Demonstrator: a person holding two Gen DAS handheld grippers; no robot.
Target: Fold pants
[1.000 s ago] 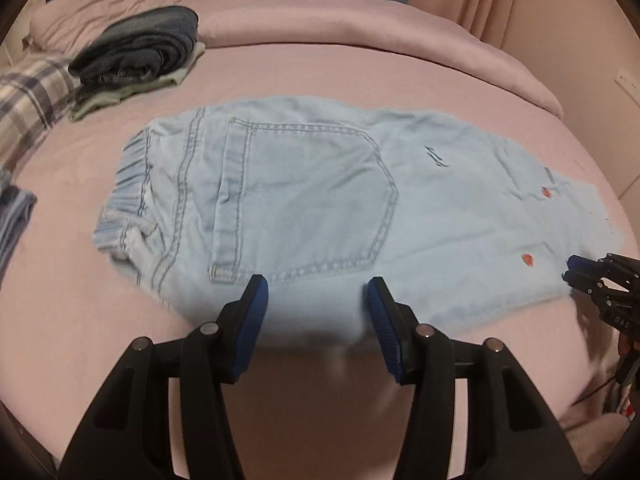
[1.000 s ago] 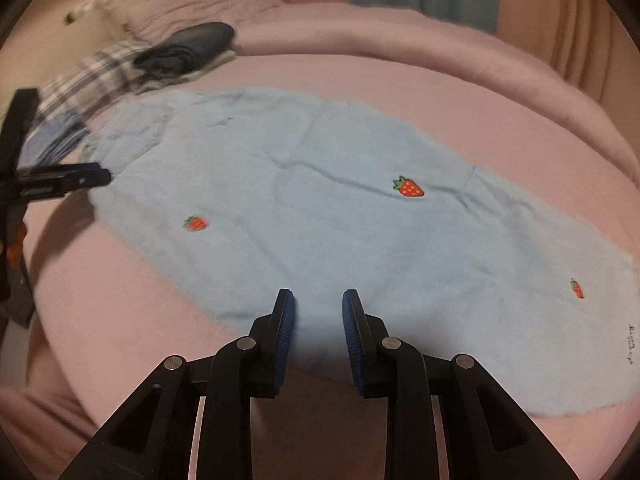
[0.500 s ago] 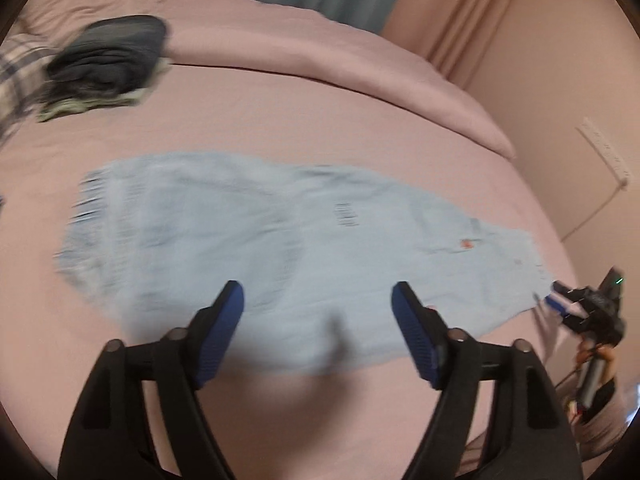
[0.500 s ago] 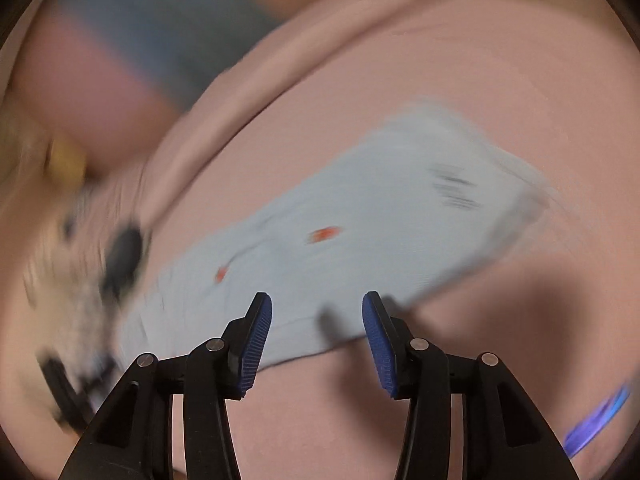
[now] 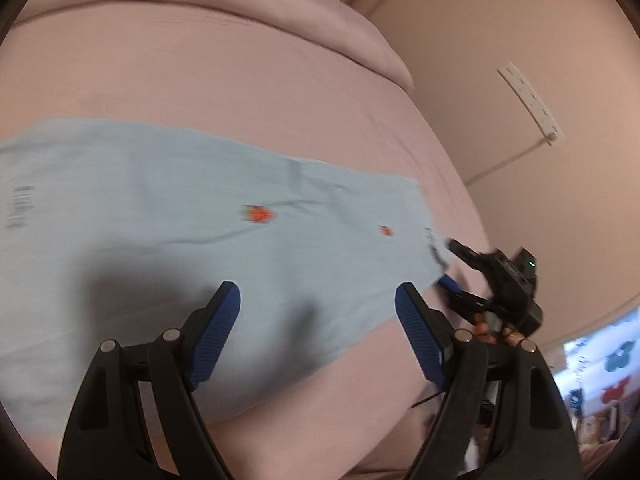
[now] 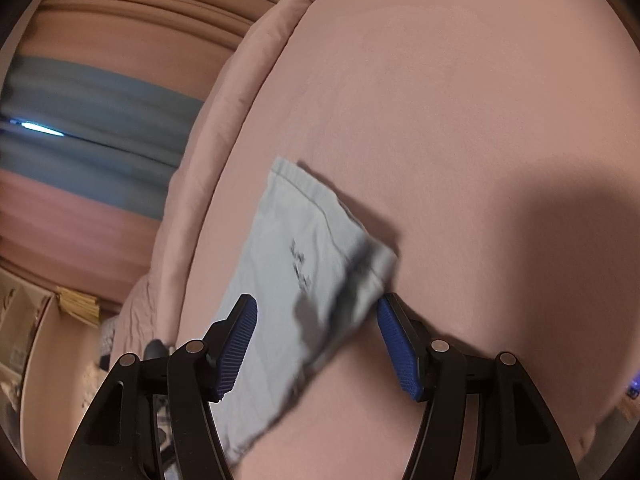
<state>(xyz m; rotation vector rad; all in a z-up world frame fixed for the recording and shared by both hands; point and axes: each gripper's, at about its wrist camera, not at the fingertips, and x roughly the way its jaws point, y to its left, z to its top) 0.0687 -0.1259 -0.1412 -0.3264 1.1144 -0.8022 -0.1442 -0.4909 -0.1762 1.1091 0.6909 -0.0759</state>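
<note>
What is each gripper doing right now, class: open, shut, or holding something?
Left gripper: open, above the pants, holding nothing.
Right gripper: open and has just been opening; its fingers straddle the pants' hem corner without pressing it.

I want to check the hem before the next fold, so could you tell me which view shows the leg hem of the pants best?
The right wrist view: the pants fill its centre, with the stitched leg hem clear and the open right gripper at that end. The left wrist view shows the hem only small and blurred, beside the right gripper.
</note>
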